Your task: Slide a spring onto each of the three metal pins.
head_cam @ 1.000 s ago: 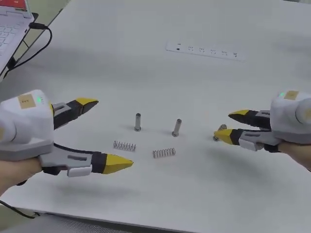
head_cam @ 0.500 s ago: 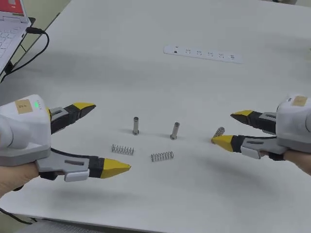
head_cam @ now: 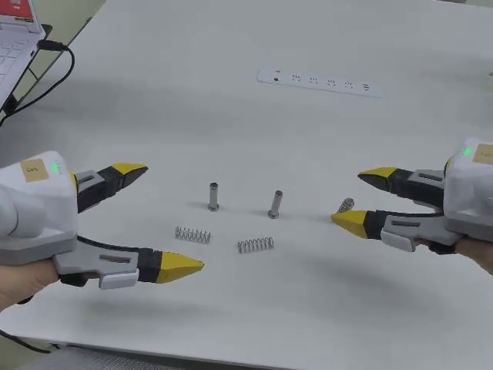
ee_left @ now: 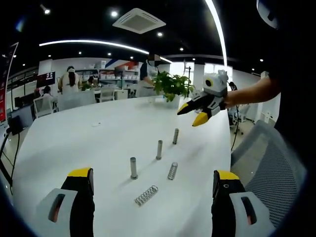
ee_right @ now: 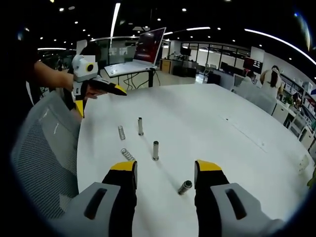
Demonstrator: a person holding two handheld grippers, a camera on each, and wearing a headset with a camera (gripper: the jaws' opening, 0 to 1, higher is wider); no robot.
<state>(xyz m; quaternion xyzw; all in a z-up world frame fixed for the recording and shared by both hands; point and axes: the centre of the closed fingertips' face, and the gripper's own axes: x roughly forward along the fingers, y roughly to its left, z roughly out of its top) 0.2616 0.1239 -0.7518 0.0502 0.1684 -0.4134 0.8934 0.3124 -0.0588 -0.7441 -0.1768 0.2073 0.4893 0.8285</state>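
Two bare metal pins stand upright mid-table. Before them lie two loose springs. A third pin, with a spring on it, stands to the right, between the fingers of my open right gripper, which do not touch it. My left gripper is wide open, left of the springs, holding nothing. In the left gripper view the pins line up ahead of my left gripper. The right gripper view shows the sprung pin just ahead of my right gripper.
A white power strip lies at the back of the white table. A laptop and a black cable sit at the far left. The table's front edge runs just below the left gripper.
The right gripper's fingers have spread a little around the sprung pin. The left gripper has barely moved. Pins and springs stay put.
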